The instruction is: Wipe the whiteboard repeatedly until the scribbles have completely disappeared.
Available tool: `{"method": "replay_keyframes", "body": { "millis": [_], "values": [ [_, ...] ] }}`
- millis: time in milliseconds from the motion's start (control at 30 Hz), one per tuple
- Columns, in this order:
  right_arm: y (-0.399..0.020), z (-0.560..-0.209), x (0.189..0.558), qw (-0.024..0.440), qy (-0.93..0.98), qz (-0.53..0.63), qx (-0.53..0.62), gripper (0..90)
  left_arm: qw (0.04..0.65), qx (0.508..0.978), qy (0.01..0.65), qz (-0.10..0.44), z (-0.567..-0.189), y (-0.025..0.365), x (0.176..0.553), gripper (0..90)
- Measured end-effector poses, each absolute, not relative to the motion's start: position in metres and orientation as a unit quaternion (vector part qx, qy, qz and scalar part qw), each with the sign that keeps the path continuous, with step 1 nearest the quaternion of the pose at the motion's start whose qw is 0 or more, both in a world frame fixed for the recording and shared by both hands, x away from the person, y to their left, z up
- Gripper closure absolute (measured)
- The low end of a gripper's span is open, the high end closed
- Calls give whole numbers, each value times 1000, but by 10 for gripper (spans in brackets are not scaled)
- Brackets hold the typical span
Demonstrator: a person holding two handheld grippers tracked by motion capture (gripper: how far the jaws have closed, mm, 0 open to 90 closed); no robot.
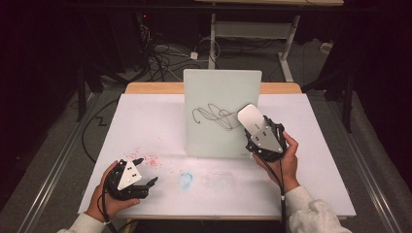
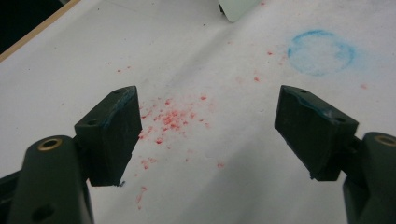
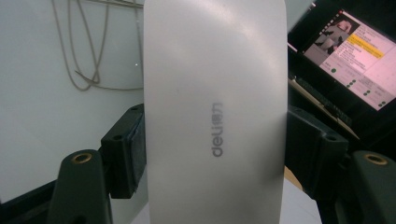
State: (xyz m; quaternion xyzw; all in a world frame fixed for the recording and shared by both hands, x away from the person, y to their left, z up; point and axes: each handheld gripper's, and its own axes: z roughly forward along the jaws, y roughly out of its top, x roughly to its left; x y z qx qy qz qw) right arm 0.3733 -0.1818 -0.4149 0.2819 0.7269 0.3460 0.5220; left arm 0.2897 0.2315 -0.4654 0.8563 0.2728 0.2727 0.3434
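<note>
Gleaming white "deli"-branded eraser (image 3: 215, 112)

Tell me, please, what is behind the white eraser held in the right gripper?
Behind the eraser stands the whiteboard with its black scribble; the eraser covers the scribble's right end.

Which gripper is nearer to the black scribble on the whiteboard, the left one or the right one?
Right. The right gripper holds the eraser up at the scribble on the whiteboard. The left gripper rests open, low on the table, well apart from the whiteboard.
</note>
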Motion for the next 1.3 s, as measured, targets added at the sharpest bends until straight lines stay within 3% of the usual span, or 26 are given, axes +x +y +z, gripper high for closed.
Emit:
{"method": "replay_keyframes", "body": {
  "millis": [533,1300],
  "values": [
    [-179,-442,363,493,756,336,270,310,345,857,271,272,-465,231,289,221],
    [-148,-441,363,499,778,302,234,310,340,861,267,269,-465,230,290,221]
  ]
}}
